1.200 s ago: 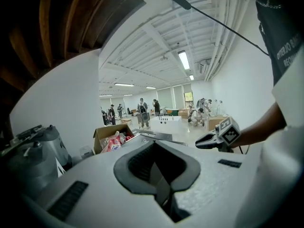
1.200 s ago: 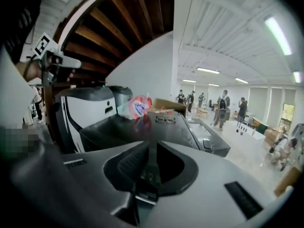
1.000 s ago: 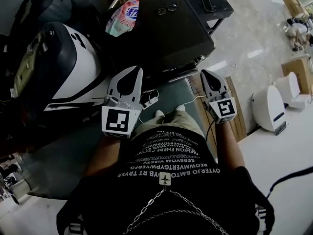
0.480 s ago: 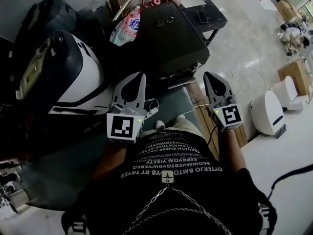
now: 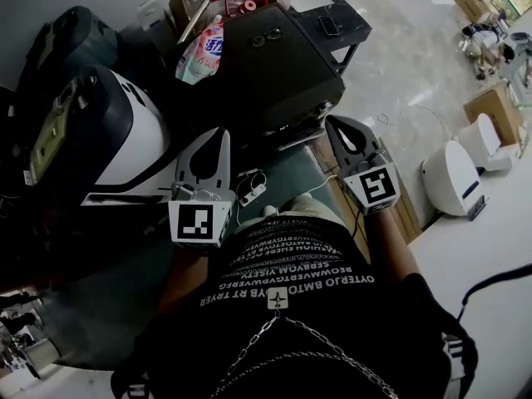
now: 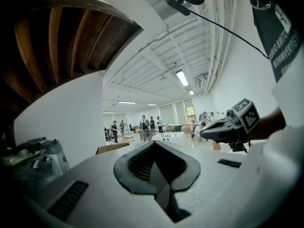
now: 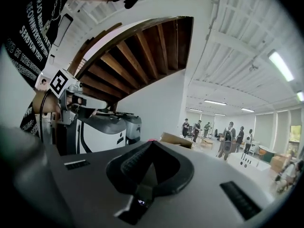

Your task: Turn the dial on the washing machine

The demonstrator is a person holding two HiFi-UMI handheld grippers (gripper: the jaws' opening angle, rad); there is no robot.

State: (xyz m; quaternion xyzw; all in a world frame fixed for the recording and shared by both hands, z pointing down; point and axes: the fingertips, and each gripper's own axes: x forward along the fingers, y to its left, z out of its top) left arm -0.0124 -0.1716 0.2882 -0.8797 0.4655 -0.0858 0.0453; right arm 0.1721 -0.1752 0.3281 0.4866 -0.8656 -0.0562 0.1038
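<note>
white washing machine (image 5: 140,144) with a dark rounded top stands ahead, at the head view's left side.

Black short-sleeved T-shirt (image 5: 291,293), rows of white lettering; silver chain necklace (image 5: 249,352) at 6 o'clock; khaki trousers (image 5: 293,214); white shoes (image 5: 269,213) at 12 o'clock.

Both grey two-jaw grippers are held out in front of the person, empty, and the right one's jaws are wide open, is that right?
Not quite: the right gripper has its jaws shut, tips together, as the right gripper view shows. Otherwise yes, it and the left gripper are held out in front of the person, empty.
</note>
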